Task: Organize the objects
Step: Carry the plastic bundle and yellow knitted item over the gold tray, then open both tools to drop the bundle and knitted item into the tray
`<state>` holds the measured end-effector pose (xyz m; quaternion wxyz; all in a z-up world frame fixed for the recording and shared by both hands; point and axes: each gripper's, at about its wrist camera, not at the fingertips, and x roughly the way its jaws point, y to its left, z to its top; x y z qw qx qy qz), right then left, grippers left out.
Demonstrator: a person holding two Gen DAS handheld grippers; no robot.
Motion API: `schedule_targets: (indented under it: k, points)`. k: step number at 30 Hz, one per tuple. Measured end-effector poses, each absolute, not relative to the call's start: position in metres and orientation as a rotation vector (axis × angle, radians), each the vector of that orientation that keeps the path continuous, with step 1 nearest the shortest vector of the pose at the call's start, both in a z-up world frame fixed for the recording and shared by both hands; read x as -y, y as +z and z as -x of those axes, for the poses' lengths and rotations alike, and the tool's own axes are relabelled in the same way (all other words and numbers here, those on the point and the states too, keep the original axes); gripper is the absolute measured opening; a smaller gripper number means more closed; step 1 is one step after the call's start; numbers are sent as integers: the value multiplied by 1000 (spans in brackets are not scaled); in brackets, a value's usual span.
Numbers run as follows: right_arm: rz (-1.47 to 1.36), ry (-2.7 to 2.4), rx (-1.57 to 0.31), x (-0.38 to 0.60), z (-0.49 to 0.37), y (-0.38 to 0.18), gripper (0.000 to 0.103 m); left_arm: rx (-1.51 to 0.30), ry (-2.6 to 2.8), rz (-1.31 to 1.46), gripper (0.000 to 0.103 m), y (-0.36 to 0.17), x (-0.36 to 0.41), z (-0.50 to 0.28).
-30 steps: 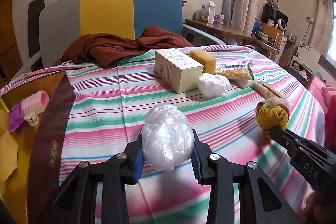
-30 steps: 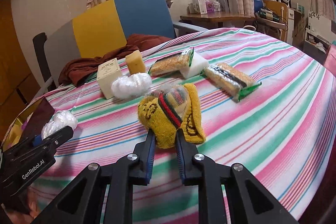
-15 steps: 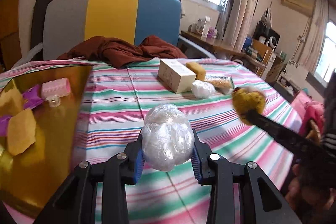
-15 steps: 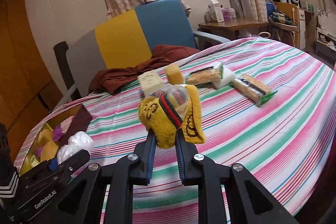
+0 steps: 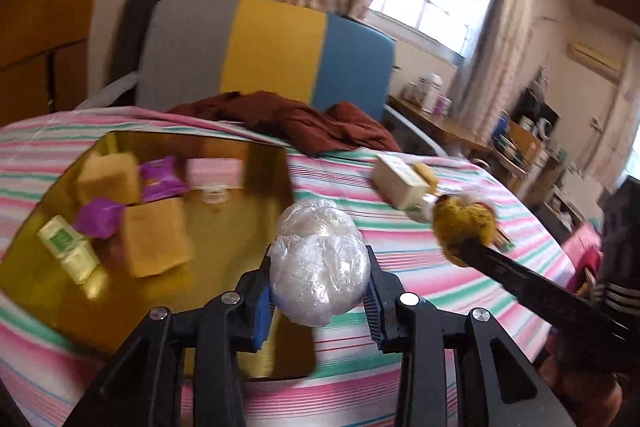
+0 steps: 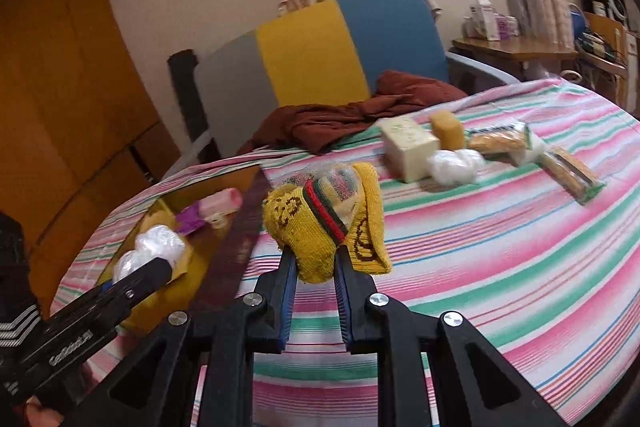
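Note:
My left gripper (image 5: 318, 301) is shut on a clear plastic-wrapped ball (image 5: 318, 267), held above the right part of a shiny gold tray (image 5: 224, 227). The tray holds yellow sponges (image 5: 154, 243), purple packets (image 5: 160, 181), a pink roller (image 5: 214, 171) and a green box (image 5: 68, 253). My right gripper (image 6: 316, 277) is shut on a yellow knit bundle (image 6: 324, 227) with a red-green stripe, held above the striped cloth just right of the tray (image 6: 240, 247). The left gripper and its ball (image 6: 154, 247) show at the left of the right wrist view.
On the striped tablecloth (image 6: 500, 247) lie a cream box (image 6: 408, 149), a sponge (image 6: 448, 129), a white plastic wad (image 6: 456, 165) and snack packets (image 6: 570, 175). A brown cloth (image 5: 296, 121) lies at the far edge before a grey-yellow-blue chair (image 5: 272, 47).
Both grippers have swung left toward the gold tray while holding their objects. The left gripper's ball now hangs over the tray; the tray's contents have come into view.

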<state>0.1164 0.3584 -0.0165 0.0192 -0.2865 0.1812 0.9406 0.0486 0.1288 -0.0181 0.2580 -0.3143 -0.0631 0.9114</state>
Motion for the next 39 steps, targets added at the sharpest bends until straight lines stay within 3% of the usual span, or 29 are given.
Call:
schedule_targets:
  k: [9,19,26,27,29,31,33,39]
  points:
    - [998,3125,-406,-276,-99,3,17,290,2575,975,38,-31,-47,-21]
    - [1188,3222,-241,-201,-76,-7,17,139,2561,1140,39,-49,-19,-2]
    - [1335,3176,-357,-191,-56,-22,20,97,2580,1191,41,-62,-11,5]
    - [1366,3170,-386,-191,-53,-25,20,87,2598,1184,44,-62,-10,4]
    - [1428,3141,-413,-190,-49,-30,29,81,2637,1180,64,-60,-7,4]
    - [1441,3126,-433,-189,-48,-33,29,142,2679,1145,88,-55,1,-2]
    - [1409,3138,-460,-193,-53,-31,31,216,2721,1103,102,-51,10,-7]
    - [1315,3130,-460,-205,-62,-23,34,503,2785,1108,103,-44,34,-14]
